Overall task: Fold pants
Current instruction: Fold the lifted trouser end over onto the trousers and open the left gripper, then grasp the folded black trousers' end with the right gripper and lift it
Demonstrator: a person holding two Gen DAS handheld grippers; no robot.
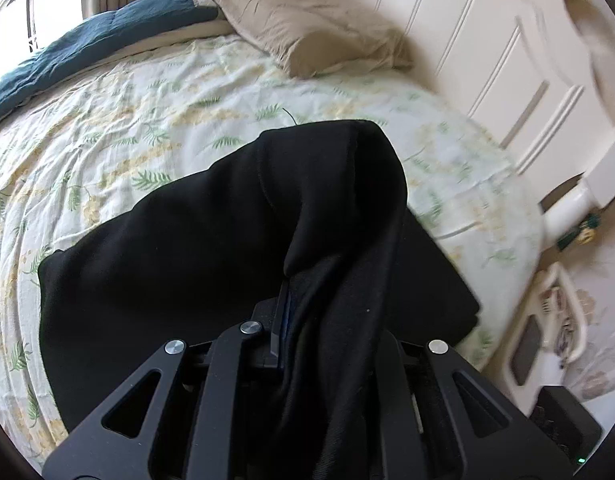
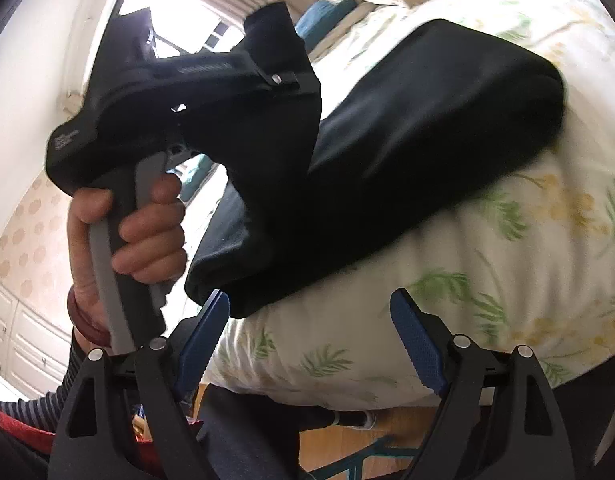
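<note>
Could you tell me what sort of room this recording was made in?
Most likely a home bedroom: the black pants lie on a bed with a fern-printed sheet, a tan pillow and folded teal blanket at its head, beside white panelled doors.

Left gripper jaws buried under black pants; headboard motion-blurred
</note>
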